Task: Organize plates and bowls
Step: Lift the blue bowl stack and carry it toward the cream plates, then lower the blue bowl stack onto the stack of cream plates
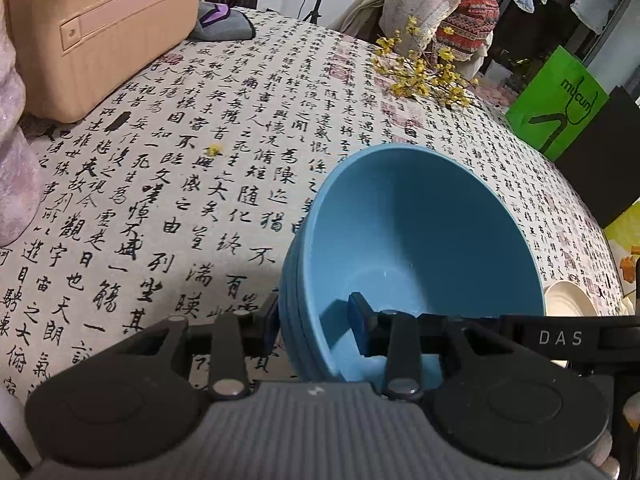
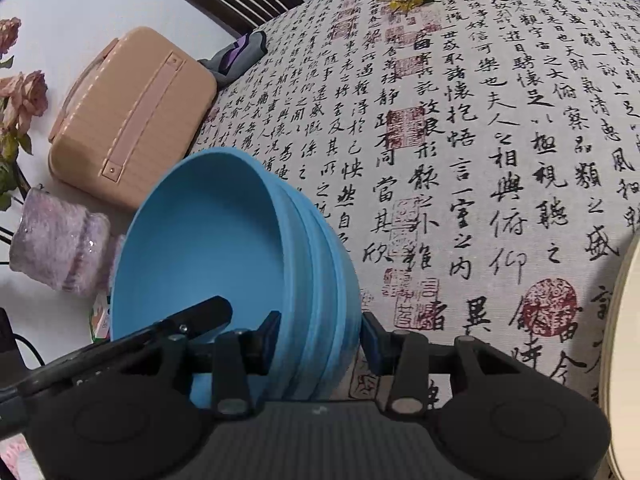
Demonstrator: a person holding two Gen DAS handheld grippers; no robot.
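A stack of blue bowls point(image 1: 424, 240), nested one inside another, hangs tilted above the table, its mouth turned toward both cameras. Several rims show as ridges down its outer side. The left gripper point(image 1: 316, 328) is clamped on the stack's wall: one blue pad sits inside the top bowl, the other presses the outside. The right gripper point(image 2: 320, 340) grips the opposite wall of the same stack point(image 2: 224, 248) in the same way, one pad inside and one outside, and the tip of the left gripper's finger shows inside the bowl in the right wrist view.

Beneath the stack lies a tablecloth point(image 1: 192, 184) printed with black calligraphy and red seals. A cream plate point(image 1: 568, 300) rests on it just beyond the bowls, at the right edge of the left wrist view. Further off, a sprig of yellow flowers point(image 1: 424, 68) lies on the cloth. A tan hard case point(image 2: 132, 116) stands at the far left, with a grey and purple cloth point(image 2: 236, 56) beside it, and a pale purple vase point(image 2: 60, 248) with pink roses point(image 2: 24, 96) near the table's edge. A green bag point(image 1: 560, 104) stands past the table.
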